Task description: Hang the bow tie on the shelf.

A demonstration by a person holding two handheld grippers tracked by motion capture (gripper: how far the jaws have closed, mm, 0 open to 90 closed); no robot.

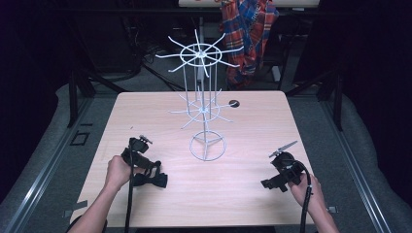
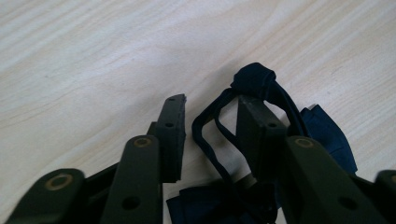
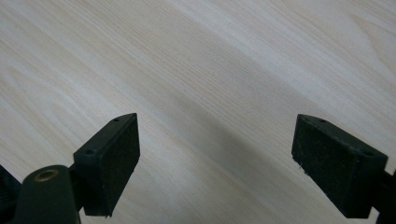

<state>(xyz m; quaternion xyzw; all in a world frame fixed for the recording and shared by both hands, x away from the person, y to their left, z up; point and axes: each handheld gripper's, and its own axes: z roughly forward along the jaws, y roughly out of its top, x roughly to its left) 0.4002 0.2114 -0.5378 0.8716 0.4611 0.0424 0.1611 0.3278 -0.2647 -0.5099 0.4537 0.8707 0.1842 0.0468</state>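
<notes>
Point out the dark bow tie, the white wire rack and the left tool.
dark bow tie [image 2: 254,80], left gripper view, its centre knot.
white wire rack [image 1: 207,145], high view, its ring base.
left tool [image 2: 210,116], left gripper view, between its tips.

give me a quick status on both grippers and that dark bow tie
Left gripper down on the dark bow tie, strap between its jaws, grip not confirmed. Right gripper open over bare table. White wire rack stands mid-table, apart.
</notes>
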